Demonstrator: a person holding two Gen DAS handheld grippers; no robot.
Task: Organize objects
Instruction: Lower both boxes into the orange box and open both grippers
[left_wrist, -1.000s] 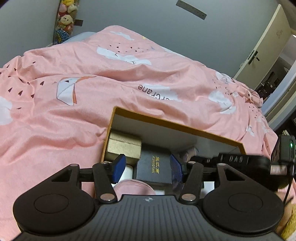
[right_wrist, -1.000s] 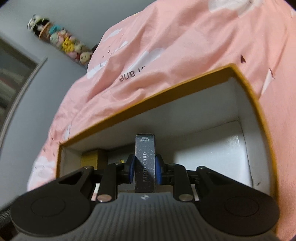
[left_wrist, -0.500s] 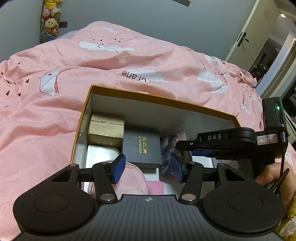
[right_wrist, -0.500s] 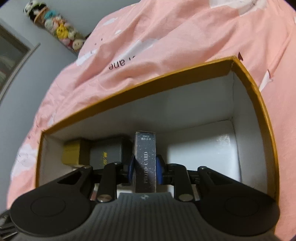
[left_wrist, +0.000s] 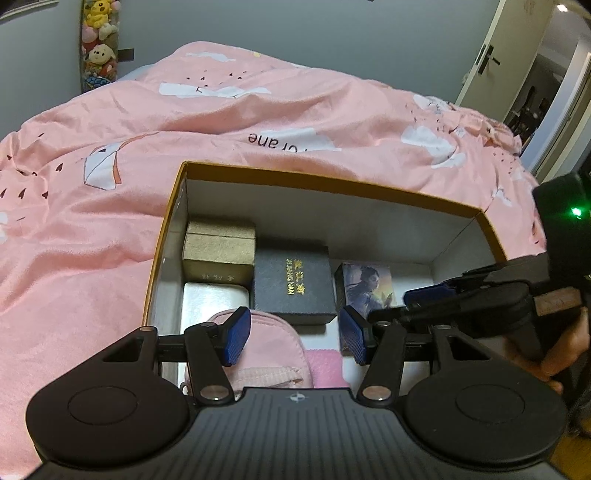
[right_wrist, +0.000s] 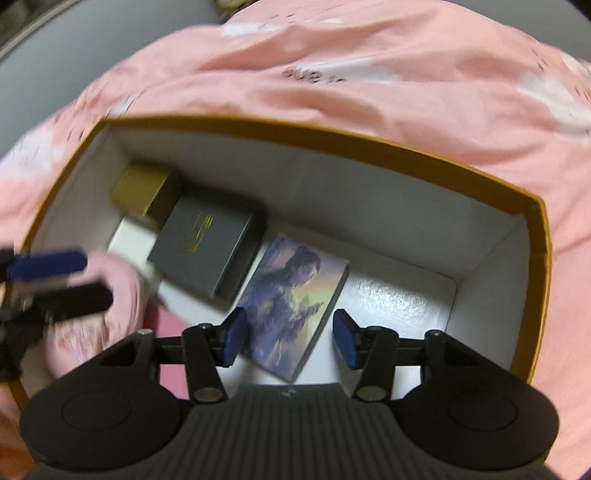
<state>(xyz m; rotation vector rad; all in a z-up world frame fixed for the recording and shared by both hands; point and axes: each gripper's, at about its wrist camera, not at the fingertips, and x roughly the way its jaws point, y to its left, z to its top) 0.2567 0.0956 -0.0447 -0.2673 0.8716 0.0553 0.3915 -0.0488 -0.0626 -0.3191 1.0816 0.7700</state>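
An open box with an orange rim (left_wrist: 325, 182) (right_wrist: 369, 142) lies on a pink bedspread. Inside are a gold box (left_wrist: 219, 247) (right_wrist: 142, 188), a black box with gold lettering (left_wrist: 291, 286) (right_wrist: 207, 243), a silver case (left_wrist: 212, 301), a pink pouch (left_wrist: 273, 347) (right_wrist: 110, 291) and a photo card box with a painted figure (left_wrist: 369, 286) (right_wrist: 291, 302). My left gripper (left_wrist: 295, 339) is open above the pouch. My right gripper (right_wrist: 290, 341) is open just above the photo card box, which lies flat on the box floor. The right gripper also shows in the left wrist view (left_wrist: 428, 295).
The white floor at the right end of the box (right_wrist: 402, 306) is bare. Pink bedding (left_wrist: 92, 236) surrounds the box. Plush toys (left_wrist: 98, 44) hang on the far wall. A door (left_wrist: 484, 55) stands at the right.
My right gripper has opened and let go of the photo card box, which now lies flat in the box. Both grippers have risen, looking down into the box.
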